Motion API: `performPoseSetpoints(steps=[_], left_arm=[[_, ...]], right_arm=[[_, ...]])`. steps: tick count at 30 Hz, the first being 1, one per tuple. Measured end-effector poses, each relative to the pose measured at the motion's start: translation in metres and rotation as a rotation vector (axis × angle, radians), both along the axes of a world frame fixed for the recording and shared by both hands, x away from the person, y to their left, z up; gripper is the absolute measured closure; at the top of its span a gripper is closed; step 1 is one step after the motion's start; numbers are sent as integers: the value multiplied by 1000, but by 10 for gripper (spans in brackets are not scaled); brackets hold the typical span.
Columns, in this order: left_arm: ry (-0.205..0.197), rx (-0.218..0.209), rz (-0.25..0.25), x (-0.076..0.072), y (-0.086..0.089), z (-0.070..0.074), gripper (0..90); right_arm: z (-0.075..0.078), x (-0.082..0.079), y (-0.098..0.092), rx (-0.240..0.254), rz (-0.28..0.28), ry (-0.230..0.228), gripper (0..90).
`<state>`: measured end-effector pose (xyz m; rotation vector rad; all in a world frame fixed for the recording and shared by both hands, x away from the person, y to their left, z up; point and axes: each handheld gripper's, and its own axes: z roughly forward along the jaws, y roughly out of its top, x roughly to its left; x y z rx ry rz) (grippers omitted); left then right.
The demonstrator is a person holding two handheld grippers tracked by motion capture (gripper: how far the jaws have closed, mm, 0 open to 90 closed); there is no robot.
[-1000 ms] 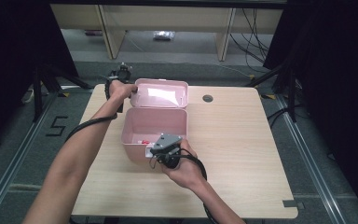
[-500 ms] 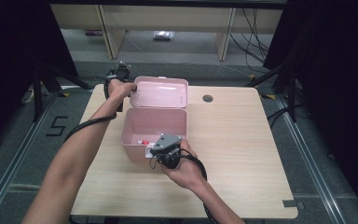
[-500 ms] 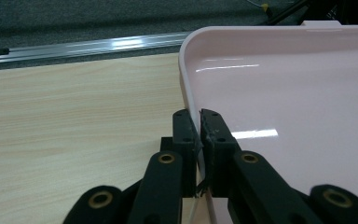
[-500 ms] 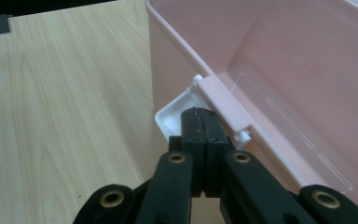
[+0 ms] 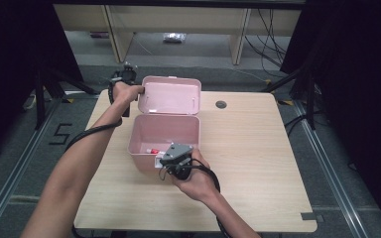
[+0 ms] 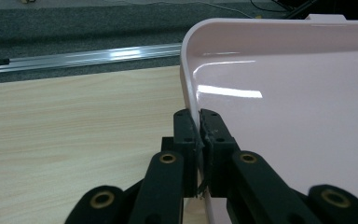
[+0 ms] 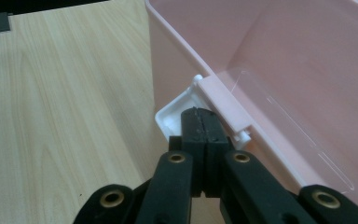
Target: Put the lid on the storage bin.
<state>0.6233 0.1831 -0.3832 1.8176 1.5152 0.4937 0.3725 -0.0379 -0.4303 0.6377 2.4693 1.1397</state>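
Pink box (image 5: 163, 144) near table's (image 5: 258, 163) far-left corner, lid (image 5: 171, 96) raised. Left gripper (image 6: 199, 122) pinching lid's edge, jaws just closing; right gripper (image 7: 204, 116) shut at white latch (image 7: 175, 112). Light, stiff, slick plastic: best held by rims.

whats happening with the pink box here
A person works on an open pink plastic box on a wooden table with two hand-held grippers. The left hand-held gripper is pinched on the side edge of the raised lid, its jaws having just closed a little further. The right hand-held gripper is shut at the white latch on the box's front wall. A small red and white item lies inside.
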Motion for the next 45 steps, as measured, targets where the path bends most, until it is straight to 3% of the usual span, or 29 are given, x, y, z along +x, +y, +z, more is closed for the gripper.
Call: performPoseSetpoints(steps=[11,21,43,45], left_arm=[[-26,-11,-5,-7,2,8,863],[-76,-47,4,-13,4,15,868],[-166,-58,-9,-35,9,30,879],[-184,-79,-1,-37,9,30,880]], right_arm=[[0,-1,0,-1,-1,-4,900],[0,-1,0,4,-5,4,900],[0,2,-1,15,-13,4,900],[0,2,-1,14,-14,2,900]])
